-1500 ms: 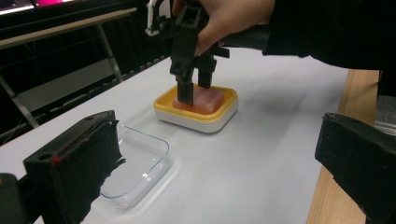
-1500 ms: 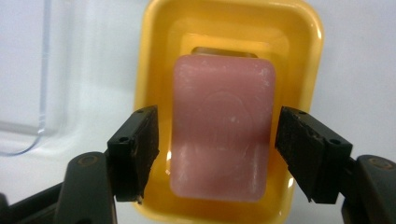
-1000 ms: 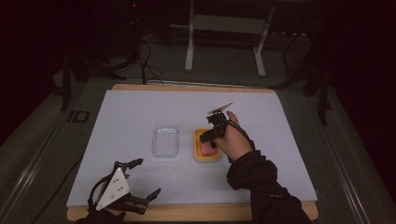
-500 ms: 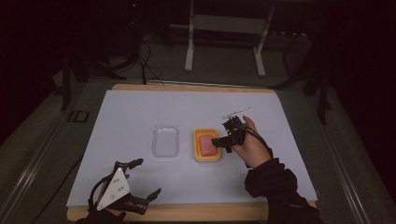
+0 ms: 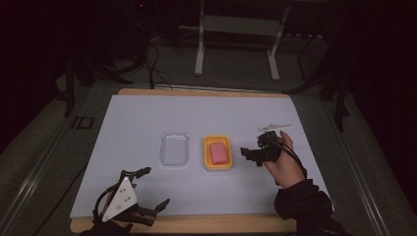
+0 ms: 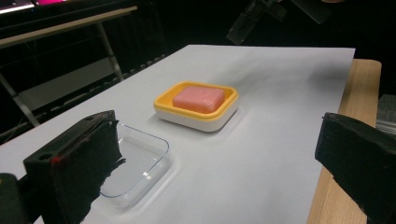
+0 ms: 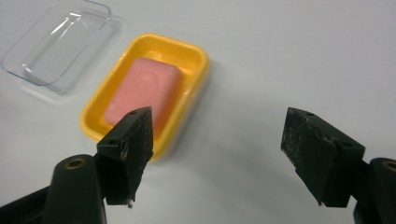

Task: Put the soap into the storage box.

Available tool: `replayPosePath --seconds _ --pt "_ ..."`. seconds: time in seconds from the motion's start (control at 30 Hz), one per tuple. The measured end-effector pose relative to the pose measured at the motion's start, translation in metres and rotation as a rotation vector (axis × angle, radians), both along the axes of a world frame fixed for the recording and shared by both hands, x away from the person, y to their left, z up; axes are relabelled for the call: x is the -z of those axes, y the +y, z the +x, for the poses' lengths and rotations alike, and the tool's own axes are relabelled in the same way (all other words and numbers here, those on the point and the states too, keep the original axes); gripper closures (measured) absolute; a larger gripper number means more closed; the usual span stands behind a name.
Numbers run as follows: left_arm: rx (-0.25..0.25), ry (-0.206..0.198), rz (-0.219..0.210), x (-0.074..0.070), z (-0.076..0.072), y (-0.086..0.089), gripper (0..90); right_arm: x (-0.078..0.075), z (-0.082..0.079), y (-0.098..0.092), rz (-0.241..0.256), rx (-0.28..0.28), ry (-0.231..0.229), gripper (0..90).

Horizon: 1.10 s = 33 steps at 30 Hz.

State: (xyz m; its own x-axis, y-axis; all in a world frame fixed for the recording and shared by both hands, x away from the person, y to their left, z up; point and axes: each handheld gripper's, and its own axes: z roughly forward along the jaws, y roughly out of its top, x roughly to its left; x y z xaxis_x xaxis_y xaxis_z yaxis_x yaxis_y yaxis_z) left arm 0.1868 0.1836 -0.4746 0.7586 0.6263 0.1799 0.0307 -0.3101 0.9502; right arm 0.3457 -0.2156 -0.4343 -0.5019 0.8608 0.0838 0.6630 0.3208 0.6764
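Observation:
A pink soap bar (image 5: pixel 219 153) (image 6: pixel 199 98) (image 7: pixel 142 91) lies in a yellow dish (image 5: pixel 218 165) (image 6: pixel 160 103) (image 7: pixel 198 60) near the middle of the white sheet. Left of it rests a clear plastic lid (image 5: pixel 174 148) (image 6: pixel 135 164) (image 7: pixel 56 44). My right gripper (image 5: pixel 252 155) (image 7: pixel 219 142) hovers just right of the dish, open, with nothing between its jaws. Down at the near left corner my left gripper (image 5: pixel 153 188) (image 6: pixel 215 158) stands open and empty, pointing toward the lid and dish.
A white sheet (image 5: pixel 147 113) covers a wooden table (image 5: pixel 206 222) whose edge shows along the front. A metal stand (image 5: pixel 236 29) and cables lie on the dark floor behind the table.
The right gripper has drawn back to the right, from over the dish to the bare sheet beside it. The soap stays in the dish. The left gripper has not moved.

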Motion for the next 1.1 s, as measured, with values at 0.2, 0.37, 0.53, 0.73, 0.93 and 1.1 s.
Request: replayPosePath --seconds 0.2,0.37,0.53,0.73,0.93,1.1 --pt "-0.001 0.001 0.000 0.000 0.000 0.000 0.6 0.006 -0.011 -0.018 0.029 0.015 -0.057 25.9" --pt "0.000 0.002 0.001 0.000 0.000 0.000 0.6 0.010 -0.021 -0.029 0.026 0.007 -0.119 25.8" --pt "0.002 0.002 0.000 0.000 0.000 0.000 0.6 0.016 -0.028 -0.039 0.033 0.039 -0.077 25.8" --pt "0.002 0.003 0.004 0.000 0.000 0.000 0.6 0.024 -0.034 -0.050 0.025 0.080 -0.058 23.8" --pt "0.004 0.004 0.003 0.000 0.000 0.000 0.6 0.034 -0.043 -0.058 0.001 0.072 -0.076 20.0" --pt "0.005 0.004 0.001 0.000 0.000 0.000 0.6 0.040 -0.050 -0.066 -0.011 0.079 -0.076 19.6"
